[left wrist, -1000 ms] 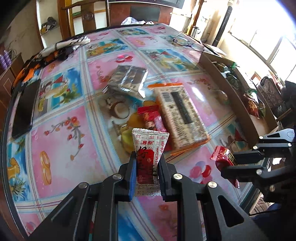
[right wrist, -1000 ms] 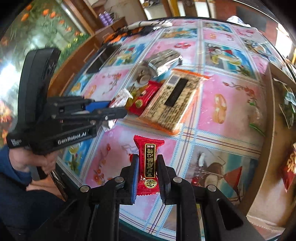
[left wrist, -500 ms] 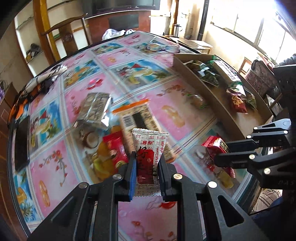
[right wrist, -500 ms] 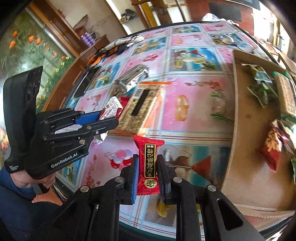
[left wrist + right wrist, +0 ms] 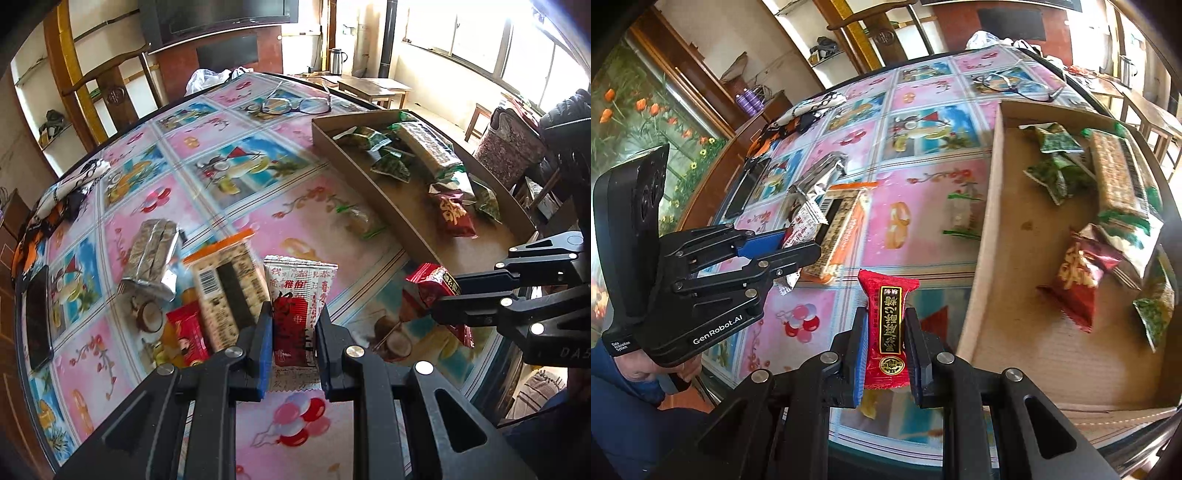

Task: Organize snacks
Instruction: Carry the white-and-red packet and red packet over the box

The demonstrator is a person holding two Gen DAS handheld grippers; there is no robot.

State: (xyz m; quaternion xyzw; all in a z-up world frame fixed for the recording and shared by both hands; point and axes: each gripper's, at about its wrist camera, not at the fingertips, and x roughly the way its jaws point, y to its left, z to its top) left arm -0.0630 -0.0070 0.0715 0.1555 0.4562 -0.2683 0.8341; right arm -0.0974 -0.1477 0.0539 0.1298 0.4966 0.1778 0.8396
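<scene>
Right tool grips red snack packet beside cardboard tray.

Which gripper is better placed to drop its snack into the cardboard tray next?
The right gripper. Its red gold-labelled packet hangs just beside the brown cardboard tray, while the left gripper, holding a white-and-red sachet, sits farther out over the table.

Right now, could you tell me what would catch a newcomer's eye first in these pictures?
Each tool grips a snack upright: the left tool holds a white-and-red packet, the right tool a red packet with a gold label. To the right sits a shallow cardboard box with green and red snacks inside, while more packets lie loose on the colourful fruit-patterned tablecloth.
</scene>
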